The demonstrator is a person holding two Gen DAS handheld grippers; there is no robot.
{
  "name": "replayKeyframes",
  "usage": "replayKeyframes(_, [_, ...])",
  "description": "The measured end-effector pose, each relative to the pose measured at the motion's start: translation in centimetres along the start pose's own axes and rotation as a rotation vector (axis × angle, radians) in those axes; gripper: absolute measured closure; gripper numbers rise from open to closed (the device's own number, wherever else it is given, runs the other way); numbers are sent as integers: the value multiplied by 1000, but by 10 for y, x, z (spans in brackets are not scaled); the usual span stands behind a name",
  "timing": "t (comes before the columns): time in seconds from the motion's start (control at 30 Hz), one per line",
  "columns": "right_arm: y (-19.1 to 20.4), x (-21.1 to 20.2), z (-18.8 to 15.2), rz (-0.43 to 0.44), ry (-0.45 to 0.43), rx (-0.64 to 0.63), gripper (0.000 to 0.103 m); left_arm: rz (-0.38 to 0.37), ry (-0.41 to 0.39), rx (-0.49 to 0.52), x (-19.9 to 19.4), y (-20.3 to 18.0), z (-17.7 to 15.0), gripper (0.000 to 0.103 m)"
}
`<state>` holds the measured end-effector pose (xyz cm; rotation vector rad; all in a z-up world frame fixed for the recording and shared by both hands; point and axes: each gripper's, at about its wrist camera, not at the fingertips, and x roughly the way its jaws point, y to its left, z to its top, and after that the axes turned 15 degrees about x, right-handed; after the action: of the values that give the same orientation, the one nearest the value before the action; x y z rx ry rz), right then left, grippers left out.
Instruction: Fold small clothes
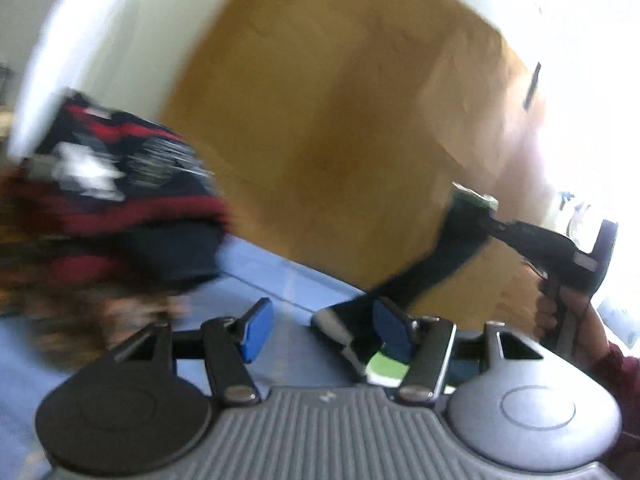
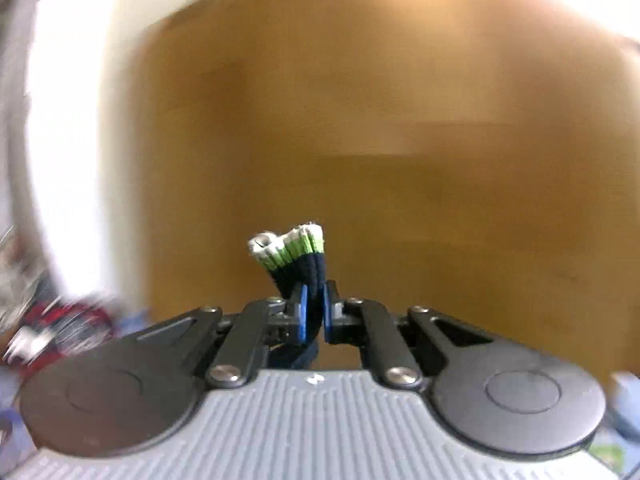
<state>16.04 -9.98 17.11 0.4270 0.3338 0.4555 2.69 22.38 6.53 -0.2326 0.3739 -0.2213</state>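
Right tongs (image 2: 314, 312) clenched on a dark sock (image 2: 298, 258), green-and-white cuff poking up just past the pads at frame centre. In the left wrist view, same sock (image 1: 424, 276) strung on a slant: cuff pinched at right of frame by the right tongs (image 1: 490, 220), toe end trailing down toward lower centre, onto or just above the blue sheet (image 1: 272, 276). Long axis thus upper right to lower left. Left tongs (image 1: 316, 330) half open, gripping nothing; toe end right beside the right-hand pad (image 1: 390, 330), contact not clear through the blur. Left tongs nearer the free end, so likely next to close there. Red-and-black garment (image 1: 120, 200) heaped at left, well apart from both tongs.
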Motion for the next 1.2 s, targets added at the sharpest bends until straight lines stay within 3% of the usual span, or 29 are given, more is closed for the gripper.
replayKeyframes(0.07, [-57,-16,5,-82,-28,105,93,-33,57,23,46,-15,8,46])
replayKeyframes(0.2, [-140,-44,-25,-187,38,248,92,-62,212,67,137,-39,10,44])
replayKeyframes(0.33, [-175,-54,-59,-187,109,342,92,-116,333,49,208,-55,2,38])
replayKeyframes(0.4, [-180,-56,-64,-176,121,350,92,-149,349,66,227,-68,-3,28])
replayKeyframes(0.43, [-183,-58,-63,-170,120,353,92,-154,350,83,235,-75,-4,29])
replayKeyframes(0.53, [-187,-68,-52,-136,96,386,92,-42,380,190,261,-100,-6,86])
replayKeyframes(0.6, [-186,-78,-40,-78,43,415,92,2,333,188,260,-98,-4,90])
replayKeyframes(0.7, [-186,-89,-38,-53,-8,408,92,1,244,33,249,-65,-5,94])
replayKeyframes(0.8, [-189,-67,-63,-228,137,312,92,-4,294,25,260,-60,-19,92])
replayKeyframes(0.87, [-196,-54,-87,-333,235,258,92,37,283,112,263,-73,-29,72])
replayKeyframes(0.93, [-196,-57,-94,-344,220,253,92,112,302,183,265,-83,-33,60])
replayKeyframes(1.07, [-192,-68,-86,-363,177,258,74,119,299,185,257,-80,-31,49])
replayKeyframes(1.2, [-191,-88,-81,-367,86,255,71,117,289,187,239,-79,-31,44])
